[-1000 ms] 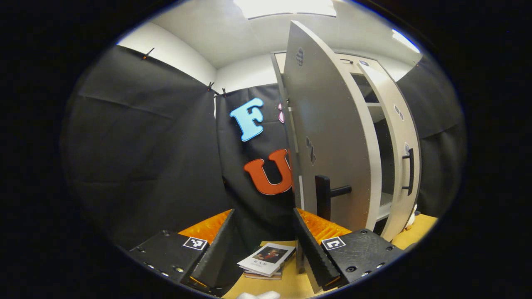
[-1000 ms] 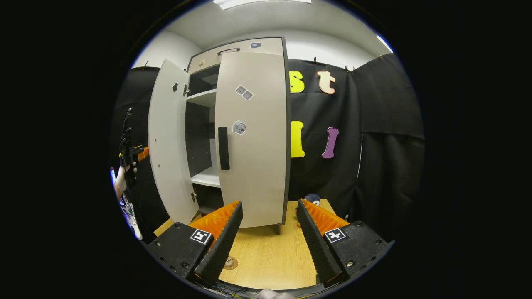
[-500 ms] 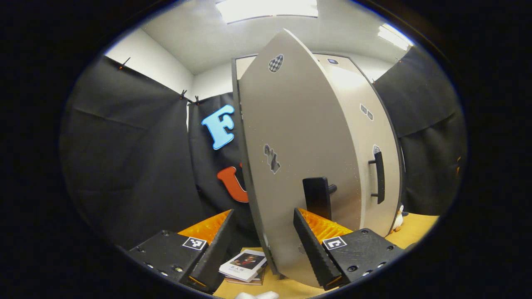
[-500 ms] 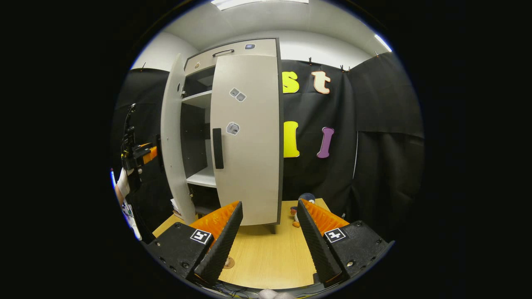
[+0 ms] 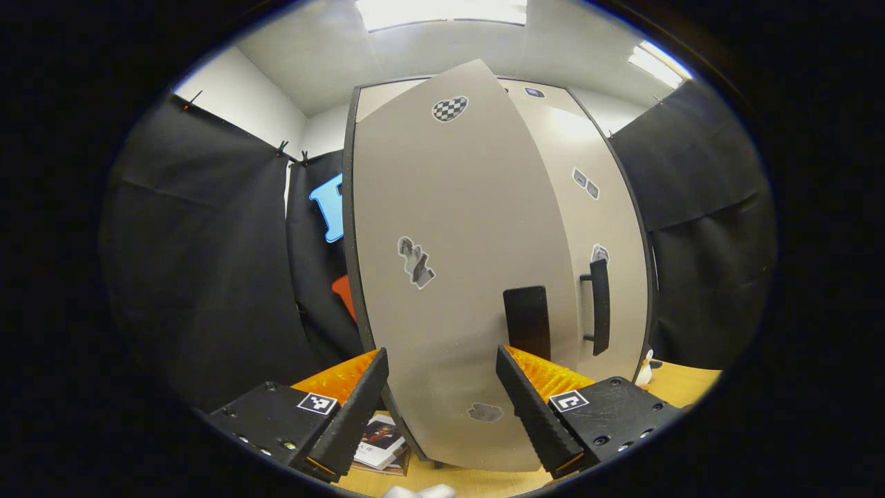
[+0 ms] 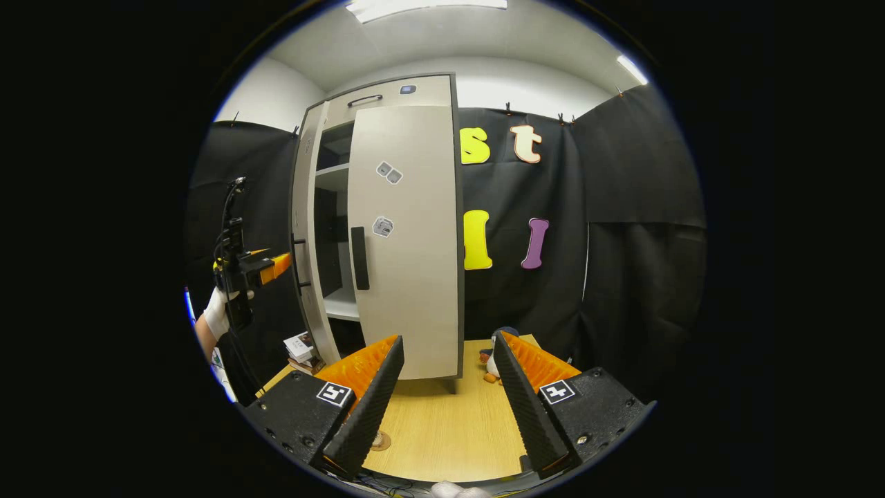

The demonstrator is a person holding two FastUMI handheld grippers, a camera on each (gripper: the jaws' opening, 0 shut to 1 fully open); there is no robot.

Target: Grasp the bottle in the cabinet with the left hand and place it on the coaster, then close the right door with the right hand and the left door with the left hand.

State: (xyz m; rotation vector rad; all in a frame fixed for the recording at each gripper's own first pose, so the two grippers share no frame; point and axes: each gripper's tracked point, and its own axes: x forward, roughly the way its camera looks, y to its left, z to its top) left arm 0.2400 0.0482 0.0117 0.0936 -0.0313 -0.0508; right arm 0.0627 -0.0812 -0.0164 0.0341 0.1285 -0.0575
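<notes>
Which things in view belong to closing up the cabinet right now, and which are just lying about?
Belongs to the job:
- left door, nearly shut but with a gap showing in the right gripper view
- right door, closed
- left gripper, open, at the left door
- right gripper, open, held back
- coaster on the table

Lying about:
- books
- penguin toy
</notes>
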